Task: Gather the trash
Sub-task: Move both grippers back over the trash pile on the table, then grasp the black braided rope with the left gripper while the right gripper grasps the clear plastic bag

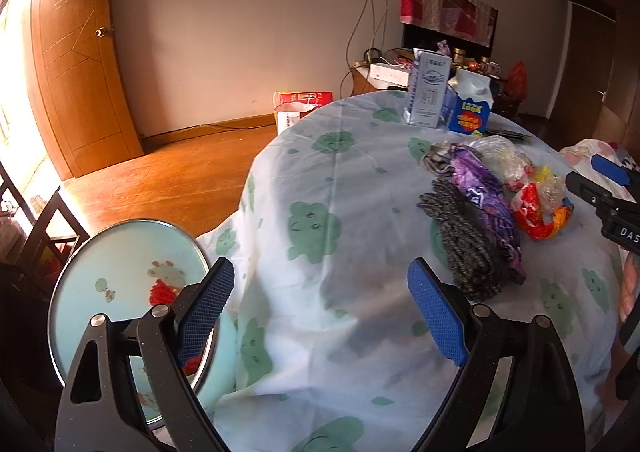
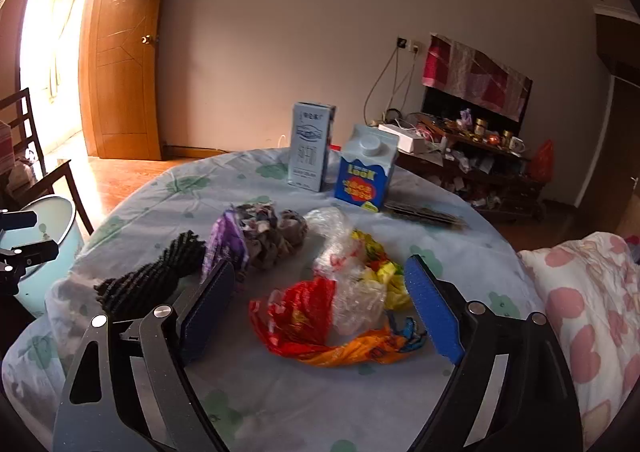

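Observation:
A heap of trash lies on the round table [image 2: 280,392]: a red wrapper [image 2: 304,312], crumpled clear plastic [image 2: 352,292], a yellow wrapper [image 2: 384,272], an orange wrapper [image 2: 360,350] and a purple wrapper [image 2: 228,244]. My right gripper [image 2: 320,266] hangs open just above the red wrapper and the clear plastic, touching nothing. My left gripper [image 1: 320,264] stands open over bare tablecloth, left of the heap [image 1: 536,212], with nothing between its fingers. A light-blue bin [image 1: 128,292] stands on the floor at the table's left edge, something red inside.
A dark knitted cloth [image 2: 152,284] and a grey patterned rag [image 2: 272,236] lie beside the wrappers. Two cartons, a tall grey-blue one [image 2: 310,146] and a blue one [image 2: 364,172], stand at the table's far side. A wooden chair [image 2: 40,180] is behind the bin; a pink-dotted quilt [image 2: 580,292] lies right.

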`<action>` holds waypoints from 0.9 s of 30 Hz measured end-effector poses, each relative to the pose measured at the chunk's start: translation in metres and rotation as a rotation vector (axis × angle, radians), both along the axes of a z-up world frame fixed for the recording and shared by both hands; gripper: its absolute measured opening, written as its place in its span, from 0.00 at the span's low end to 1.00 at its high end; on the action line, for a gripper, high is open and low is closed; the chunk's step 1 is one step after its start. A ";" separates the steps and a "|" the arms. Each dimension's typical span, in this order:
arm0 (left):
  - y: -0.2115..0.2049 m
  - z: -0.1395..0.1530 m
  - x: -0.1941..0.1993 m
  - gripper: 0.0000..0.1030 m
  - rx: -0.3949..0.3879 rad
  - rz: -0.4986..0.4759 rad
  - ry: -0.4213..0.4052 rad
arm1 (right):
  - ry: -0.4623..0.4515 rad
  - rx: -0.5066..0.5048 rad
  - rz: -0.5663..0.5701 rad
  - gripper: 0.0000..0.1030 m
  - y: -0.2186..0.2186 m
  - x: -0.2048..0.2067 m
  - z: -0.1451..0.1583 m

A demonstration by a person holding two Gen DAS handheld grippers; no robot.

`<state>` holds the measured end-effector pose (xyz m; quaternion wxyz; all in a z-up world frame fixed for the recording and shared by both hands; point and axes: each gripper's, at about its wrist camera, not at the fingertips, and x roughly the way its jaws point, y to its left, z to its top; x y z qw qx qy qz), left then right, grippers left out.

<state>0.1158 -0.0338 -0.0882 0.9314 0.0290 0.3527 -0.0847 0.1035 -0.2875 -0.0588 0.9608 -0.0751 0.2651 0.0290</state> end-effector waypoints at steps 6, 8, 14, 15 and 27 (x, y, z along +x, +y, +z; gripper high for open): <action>-0.060 0.000 0.011 0.84 0.028 -0.098 -0.002 | 0.012 -0.001 -0.110 0.83 -0.048 0.000 -0.018; -0.075 -0.003 0.012 0.83 0.026 -0.129 0.013 | 0.026 0.028 -0.137 0.83 -0.064 0.001 -0.022; -0.095 -0.024 0.014 0.17 0.017 -0.244 0.118 | 0.046 0.063 -0.155 0.83 -0.080 -0.001 -0.030; -0.095 -0.025 0.014 0.13 0.009 -0.251 0.124 | 0.041 0.065 -0.153 0.83 -0.079 0.000 -0.030; -0.052 0.011 0.005 0.11 0.004 -0.152 -0.006 | 0.096 0.105 -0.114 0.82 -0.057 0.039 -0.017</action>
